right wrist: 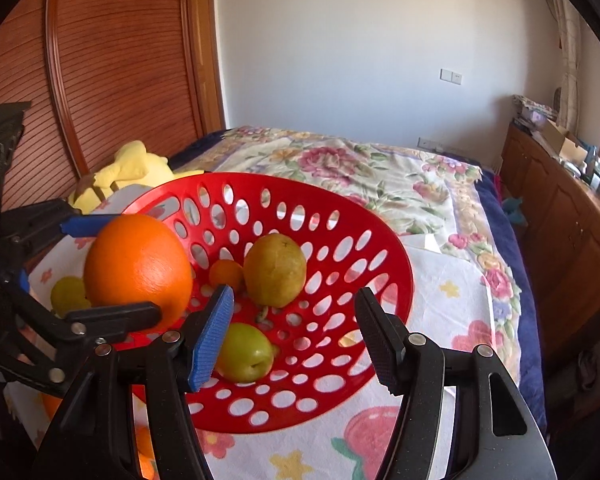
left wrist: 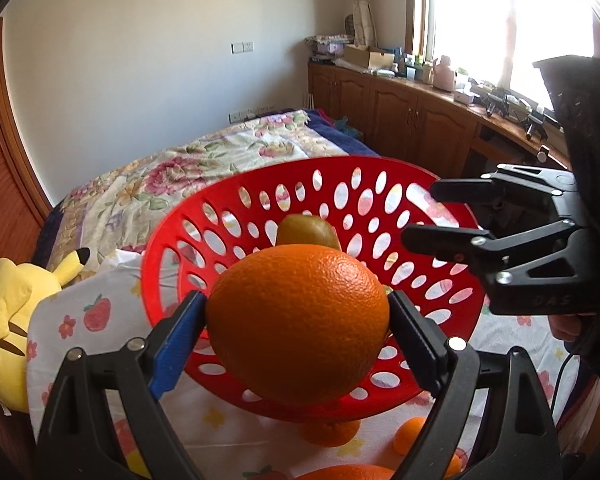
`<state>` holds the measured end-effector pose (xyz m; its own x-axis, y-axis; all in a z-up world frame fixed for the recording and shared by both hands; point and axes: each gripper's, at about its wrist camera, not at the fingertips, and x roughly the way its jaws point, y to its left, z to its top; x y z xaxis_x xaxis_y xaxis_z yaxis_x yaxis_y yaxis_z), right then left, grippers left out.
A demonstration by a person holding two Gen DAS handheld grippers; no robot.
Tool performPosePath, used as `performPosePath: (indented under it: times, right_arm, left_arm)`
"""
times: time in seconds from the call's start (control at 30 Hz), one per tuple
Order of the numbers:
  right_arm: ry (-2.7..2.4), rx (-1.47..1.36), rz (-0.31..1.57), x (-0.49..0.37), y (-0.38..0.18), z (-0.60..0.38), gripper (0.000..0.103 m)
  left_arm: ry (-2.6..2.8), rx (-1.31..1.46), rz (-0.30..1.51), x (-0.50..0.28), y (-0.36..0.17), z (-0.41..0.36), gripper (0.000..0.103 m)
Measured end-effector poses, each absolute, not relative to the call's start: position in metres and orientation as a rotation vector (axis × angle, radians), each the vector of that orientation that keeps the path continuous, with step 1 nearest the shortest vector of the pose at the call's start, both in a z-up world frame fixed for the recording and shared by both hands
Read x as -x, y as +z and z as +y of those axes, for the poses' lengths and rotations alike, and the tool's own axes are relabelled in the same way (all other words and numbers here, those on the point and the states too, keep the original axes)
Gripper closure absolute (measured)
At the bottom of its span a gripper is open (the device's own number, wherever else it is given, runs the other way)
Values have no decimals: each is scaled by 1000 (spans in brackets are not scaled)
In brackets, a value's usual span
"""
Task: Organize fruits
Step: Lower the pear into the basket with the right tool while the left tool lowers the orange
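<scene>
The left tongs [left wrist: 298,316] are clamped on a large orange [left wrist: 298,330], carrying it in the air just above the near rim of the red perforated basket [left wrist: 188,216], which sits on a fruit-print cloth [right wrist: 440,312] spread over the bed. The right tongs [right wrist: 296,328] stand wide apart with nothing between them, hovering over the basket's other side. Inside the basket already lie a yellow-green pear [right wrist: 275,270], a small green apple [right wrist: 244,352] and a small orange fruit [right wrist: 226,275], so the sorting looks roughly half done. Still outside on the cloth are a few small oranges [left wrist: 410,434], partly hidden under the basket and tongs, plus a greenish fruit [right wrist: 68,294] beside the rim. A yellow plush toy [left wrist: 16,304] sits well off to the side.
</scene>
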<state>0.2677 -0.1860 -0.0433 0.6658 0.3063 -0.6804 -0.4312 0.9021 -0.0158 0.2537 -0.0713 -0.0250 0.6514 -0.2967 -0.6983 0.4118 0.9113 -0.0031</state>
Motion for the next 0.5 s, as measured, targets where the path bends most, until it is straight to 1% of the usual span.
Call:
performPosePath:
  times: [0.5]
  right_arm:
    - [432, 179, 726, -261, -48, -190, 37]
  left_arm:
    - [-371, -175, 837, -268, -40, -83, 13]
